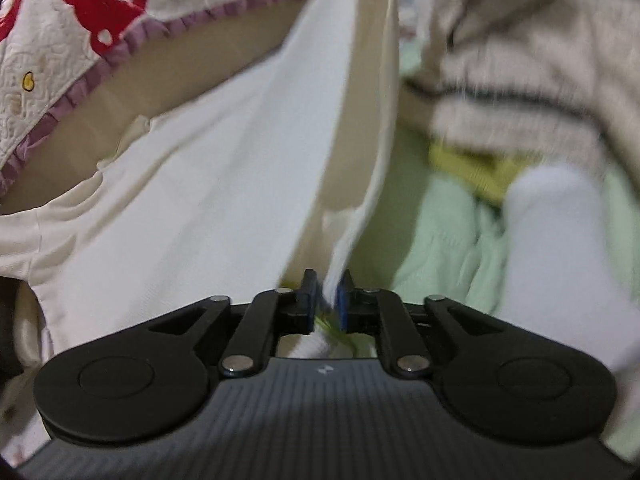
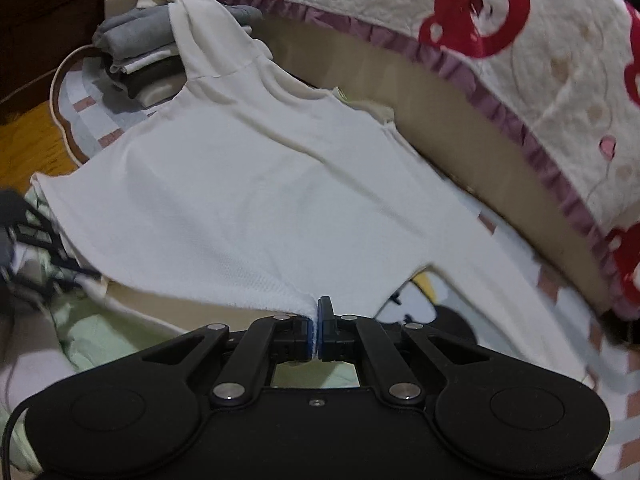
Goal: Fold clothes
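A white knit top hangs stretched between both grippers above the floor. My right gripper is shut on its near hem, the cloth spreading away toward a sleeve at the upper left. In the left wrist view the same white top rises as a taut sheet, and my left gripper is shut on a thin edge of it between blue pads. The other gripper shows only as a blurred dark shape at the left edge of the right wrist view.
A quilted bedspread with red bears and a purple frill covers a bed along the right. A stack of folded clothes sits on a striped mat at the far left. A heap of unfolded clothes, striped beige and pale green, lies below.
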Motion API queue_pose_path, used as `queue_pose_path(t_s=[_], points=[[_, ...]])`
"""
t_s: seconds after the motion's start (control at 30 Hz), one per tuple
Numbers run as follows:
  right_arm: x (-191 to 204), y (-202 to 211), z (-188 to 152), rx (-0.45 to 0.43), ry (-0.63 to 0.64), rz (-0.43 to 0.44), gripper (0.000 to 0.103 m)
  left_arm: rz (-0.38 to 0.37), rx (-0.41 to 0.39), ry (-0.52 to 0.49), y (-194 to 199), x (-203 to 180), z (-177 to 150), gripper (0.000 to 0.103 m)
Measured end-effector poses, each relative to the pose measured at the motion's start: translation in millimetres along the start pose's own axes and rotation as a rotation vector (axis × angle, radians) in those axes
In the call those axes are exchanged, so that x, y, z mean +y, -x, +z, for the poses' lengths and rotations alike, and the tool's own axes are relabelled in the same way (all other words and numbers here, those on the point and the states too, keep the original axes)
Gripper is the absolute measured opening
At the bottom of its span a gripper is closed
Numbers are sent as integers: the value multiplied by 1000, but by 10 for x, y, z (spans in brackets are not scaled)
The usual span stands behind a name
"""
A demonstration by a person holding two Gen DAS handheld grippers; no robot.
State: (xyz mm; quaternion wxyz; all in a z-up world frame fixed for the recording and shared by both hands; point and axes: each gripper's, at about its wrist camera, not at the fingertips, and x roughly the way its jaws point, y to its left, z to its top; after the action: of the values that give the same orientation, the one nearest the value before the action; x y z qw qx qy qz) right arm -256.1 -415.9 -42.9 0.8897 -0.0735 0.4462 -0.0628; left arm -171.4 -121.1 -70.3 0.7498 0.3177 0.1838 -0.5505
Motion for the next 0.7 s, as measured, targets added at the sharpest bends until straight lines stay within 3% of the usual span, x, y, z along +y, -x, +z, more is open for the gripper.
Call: queue_pose_path(t_s=[0.07, 0.13, 0.3, 0.5, 0.7], points=[[-2, -44, 36, -8, 2, -16, 1, 25, 11, 9, -44, -2, -19, 20], [-6, -75, 83, -17, 7, -34, 1, 51, 22, 18, -87, -5, -39, 4], [-109, -27, 243, -56, 29, -60, 1, 107, 39, 42, -161, 15, -67, 4], [-206, 20, 386, -87, 35, -65, 1, 130, -18, 76, -8, 213, 45, 4], [-164, 206, 529, -158, 100, -129, 1, 153, -76, 110, 145, 412, 156, 4]])
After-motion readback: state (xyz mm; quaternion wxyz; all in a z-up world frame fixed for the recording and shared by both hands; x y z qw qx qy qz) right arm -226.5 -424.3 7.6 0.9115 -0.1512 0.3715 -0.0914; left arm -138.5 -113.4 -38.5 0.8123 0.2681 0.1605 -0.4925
